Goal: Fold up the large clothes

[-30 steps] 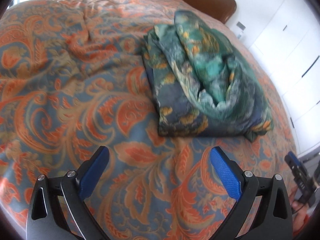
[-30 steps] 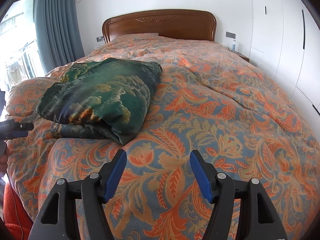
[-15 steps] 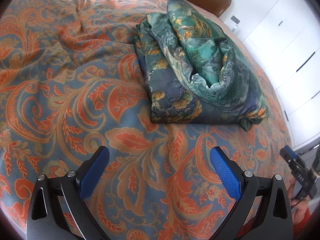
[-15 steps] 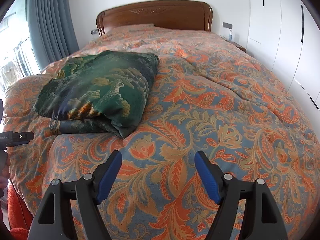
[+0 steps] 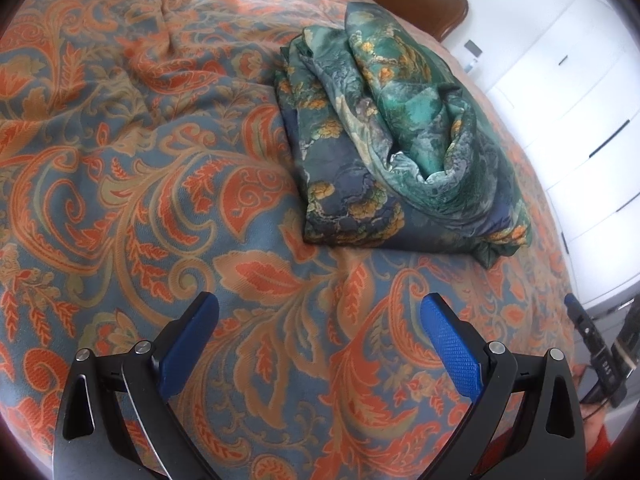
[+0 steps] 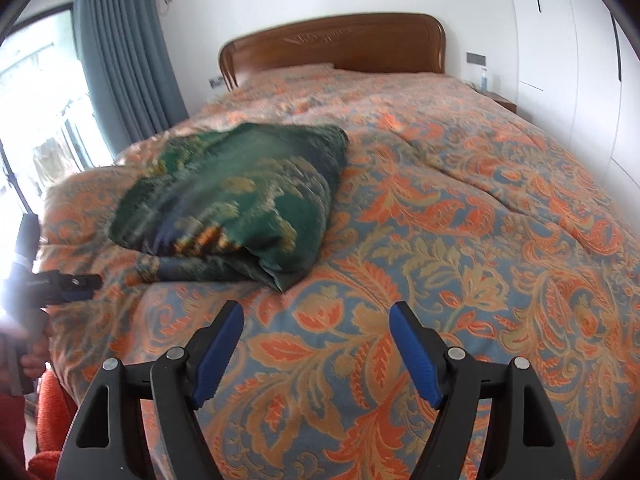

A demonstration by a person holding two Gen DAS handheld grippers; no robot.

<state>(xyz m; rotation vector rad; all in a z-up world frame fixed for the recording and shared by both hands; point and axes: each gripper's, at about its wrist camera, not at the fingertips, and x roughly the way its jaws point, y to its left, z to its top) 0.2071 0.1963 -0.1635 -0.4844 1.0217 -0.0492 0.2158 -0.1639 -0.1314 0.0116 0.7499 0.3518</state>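
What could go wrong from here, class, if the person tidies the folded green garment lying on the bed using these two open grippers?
1. The green garment has a loose, bunched top layer; gripping only that could pull the fold apart.
2. It rests on a soft, rumpled bedspread, so the left gripper or right gripper, both open and empty, might pinch bedspread along with it.
3. It lies close to the bed's side edge in the right wrist view; a tug that way might slide it off.

Left gripper, black frame with blue pads, angled downward, jaws spread wide with nothing between them. Right gripper, same build, likewise angled downward, jaws apart and empty. A hand grips the left tool's handle at the frame edge.
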